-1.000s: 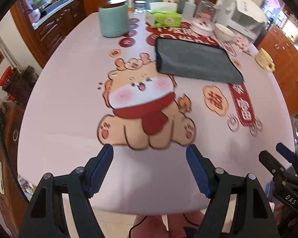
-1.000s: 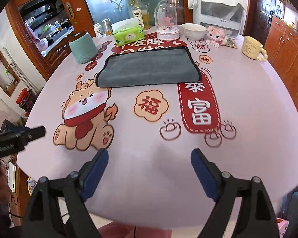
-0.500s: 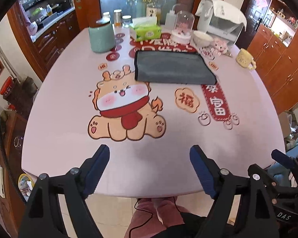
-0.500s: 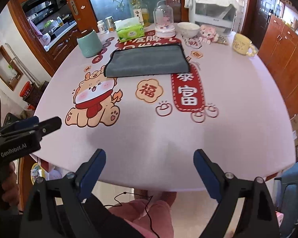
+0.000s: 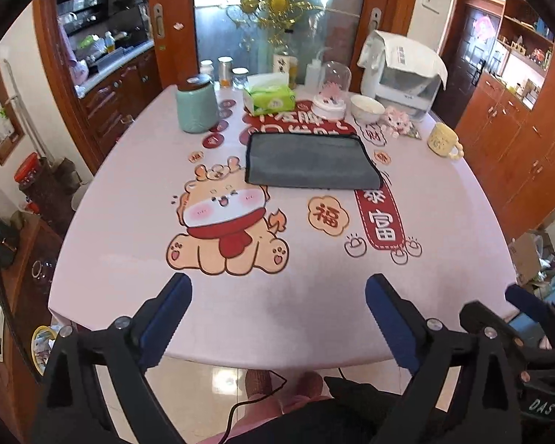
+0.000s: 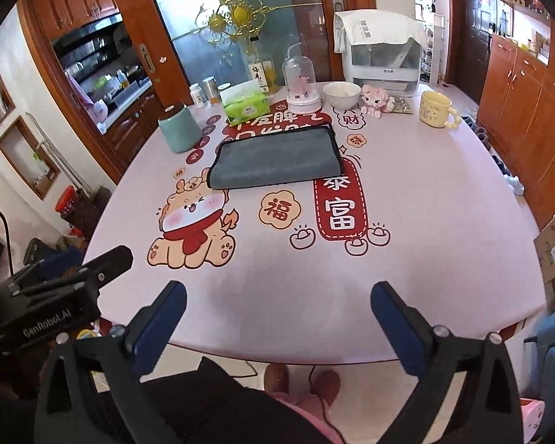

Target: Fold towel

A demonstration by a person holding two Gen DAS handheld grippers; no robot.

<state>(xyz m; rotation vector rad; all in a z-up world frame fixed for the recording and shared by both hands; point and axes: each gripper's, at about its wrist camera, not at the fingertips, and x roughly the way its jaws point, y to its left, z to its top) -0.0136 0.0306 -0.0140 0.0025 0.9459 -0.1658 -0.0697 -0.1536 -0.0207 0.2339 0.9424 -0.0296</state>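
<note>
Straight ahead of both your grippers, across the pink printed tablecloth (image 5: 444, 222), the red banner (image 6: 339, 207) reads 富 at its near end, and the orange flower badge (image 6: 279, 208) just left of it reads 福. More red characters run along the far strip beyond the towel, half hidden by it. In the right wrist view the body of your left gripper (image 6: 111, 262) carries the white lettering "GenRobot.AI"; in the left wrist view the right gripper's (image 5: 499, 309) body shows "DAS". The white cloth over the white appliance (image 6: 381, 63) has grey printing too small to read.

You hold the left gripper (image 5: 277, 307) and the right gripper (image 6: 277, 314) side by side over the near table edge, both pointing across the table, jaws spread wide with nothing between the blue pads (image 5: 164, 318).

The folded grey microfibre towel with dark edging (image 5: 310, 161) lies flat well beyond both jaws, roughly centred ahead, touching the cartoon dog print (image 5: 225, 222) at its near left corner. A mint green lidded canister (image 5: 197, 105) stands far left of it, a yellow mug (image 6: 436, 109) far right.
</note>
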